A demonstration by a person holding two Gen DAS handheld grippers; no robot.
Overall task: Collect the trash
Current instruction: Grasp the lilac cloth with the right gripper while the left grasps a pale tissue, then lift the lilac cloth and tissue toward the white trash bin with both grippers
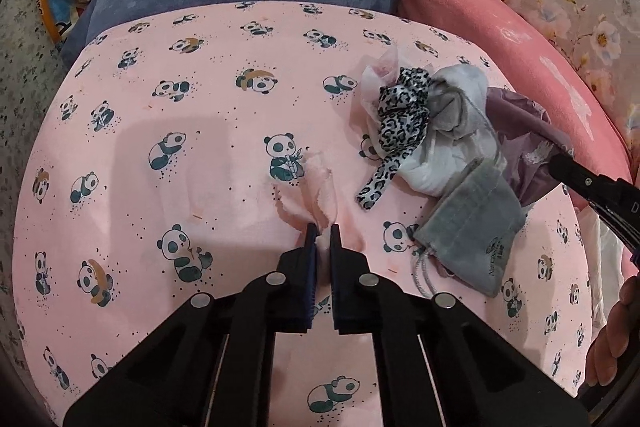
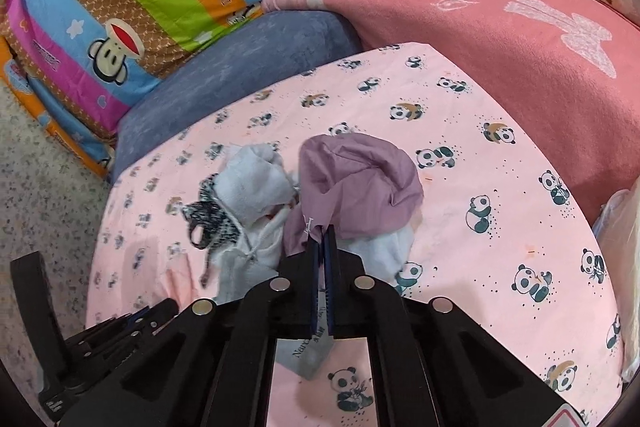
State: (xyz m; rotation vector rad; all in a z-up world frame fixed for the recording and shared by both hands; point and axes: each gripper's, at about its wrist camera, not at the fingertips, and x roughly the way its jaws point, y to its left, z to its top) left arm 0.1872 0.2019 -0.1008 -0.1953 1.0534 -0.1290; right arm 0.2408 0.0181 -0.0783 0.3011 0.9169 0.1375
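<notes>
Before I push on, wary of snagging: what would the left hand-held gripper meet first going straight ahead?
The torn pink tissue its jaws already pinch; beyond that, probably the pink panda-print sheet.

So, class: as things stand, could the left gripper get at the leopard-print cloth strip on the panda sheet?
Probably not yet. The left gripper is shut on a pink tissue scrap, so its jaws are occupied. Otherwise the leopard-print strip lies uncovered on the panda sheet, with nothing between them.

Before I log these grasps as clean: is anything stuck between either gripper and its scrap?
Nothing visible. The left gripper is shut directly on the pink tissue; the right gripper is shut directly on the purple cloth's near edge.
</notes>
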